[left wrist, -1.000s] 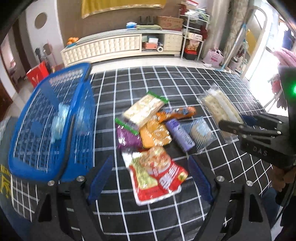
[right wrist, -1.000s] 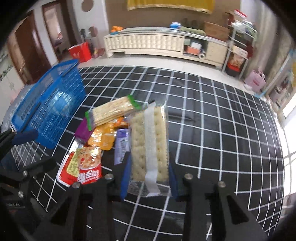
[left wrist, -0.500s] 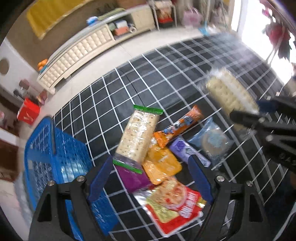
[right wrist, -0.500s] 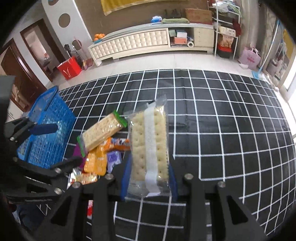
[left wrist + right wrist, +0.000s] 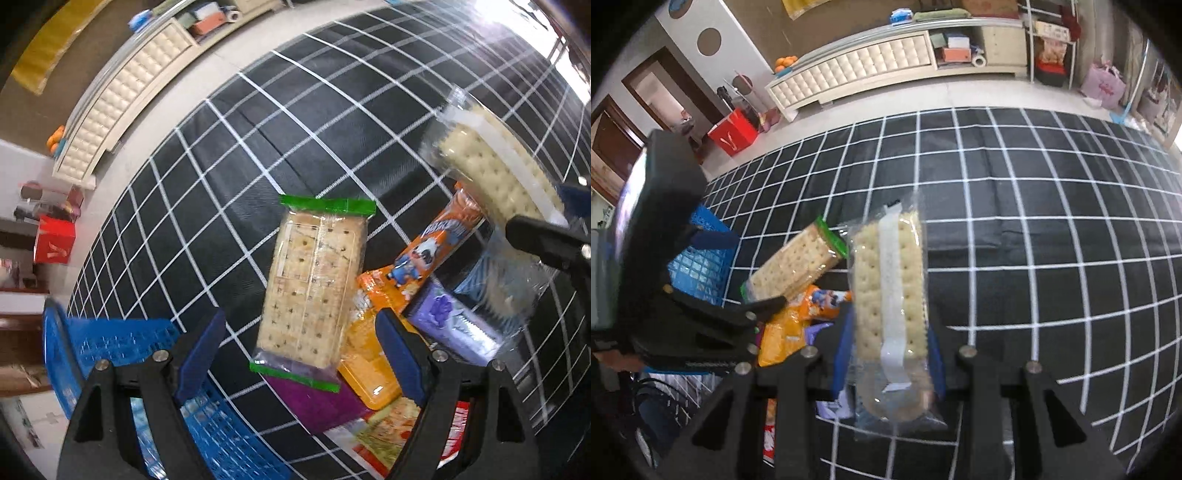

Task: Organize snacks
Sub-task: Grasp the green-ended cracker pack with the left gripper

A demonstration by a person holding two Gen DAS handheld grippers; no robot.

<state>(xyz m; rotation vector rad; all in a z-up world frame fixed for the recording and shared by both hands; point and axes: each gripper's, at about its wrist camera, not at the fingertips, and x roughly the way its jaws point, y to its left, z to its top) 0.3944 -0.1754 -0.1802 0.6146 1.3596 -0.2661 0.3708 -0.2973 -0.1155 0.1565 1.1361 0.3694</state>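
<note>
1. The left gripper [image 5: 299,350] points steeply down, filling the lower part of its own view, jaws spread wide with nothing pressed between the blue pads [image 5: 201,349].
2. The right gripper [image 5: 888,354], at lower centre of its view, is clamped on a clear cracker pack [image 5: 888,291].

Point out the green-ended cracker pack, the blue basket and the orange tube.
green-ended cracker pack [image 5: 314,284], left wrist view, middle of its clear face
blue basket [image 5: 122,343], left wrist view, mesh wall
orange tube [image 5: 439,243], left wrist view, printed middle

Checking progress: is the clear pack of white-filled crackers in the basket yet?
Out: the clear cracker pack sits clamped in the right gripper, above the checked cloth.
</note>
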